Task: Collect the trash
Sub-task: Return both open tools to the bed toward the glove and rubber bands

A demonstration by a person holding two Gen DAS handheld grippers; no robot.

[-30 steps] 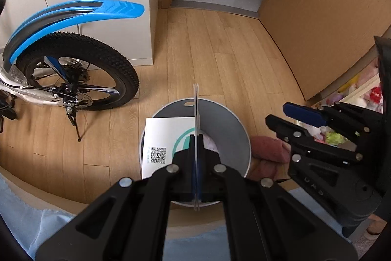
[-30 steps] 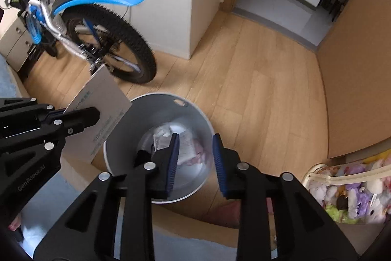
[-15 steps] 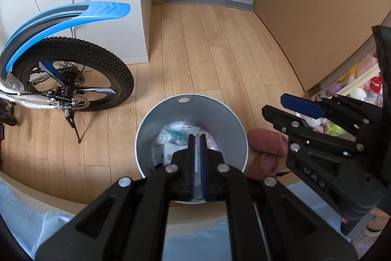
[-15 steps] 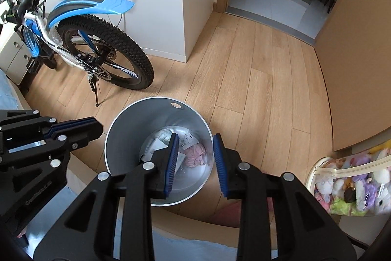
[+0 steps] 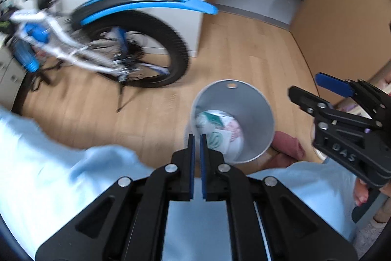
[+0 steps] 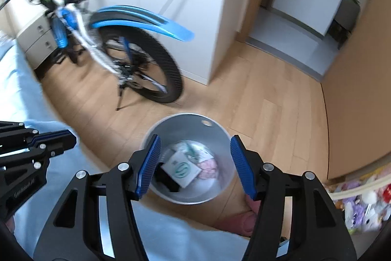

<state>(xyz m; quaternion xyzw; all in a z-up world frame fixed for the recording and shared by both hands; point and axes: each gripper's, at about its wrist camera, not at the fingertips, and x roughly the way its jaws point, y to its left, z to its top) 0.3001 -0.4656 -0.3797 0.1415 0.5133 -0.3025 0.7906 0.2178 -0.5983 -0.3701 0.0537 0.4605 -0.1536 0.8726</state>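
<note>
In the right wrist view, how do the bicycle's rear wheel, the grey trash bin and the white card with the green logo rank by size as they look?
Largest to smallest, as they appear:
1. bicycle's rear wheel
2. grey trash bin, not much smaller, and nearer the camera, so its true size against the wheel is unsure
3. white card inside the bin, clearly smallest

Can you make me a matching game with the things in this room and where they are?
Things:
1. bin
2. white card
3. bicycle
4. plush toys

Places:
A. inside the bin
B. parked by the white wall
C. on the wood floor beside the blue bed cover
D. piled at the far right edge

Pairs: 1-C, 2-A, 3-B, 4-D
</note>
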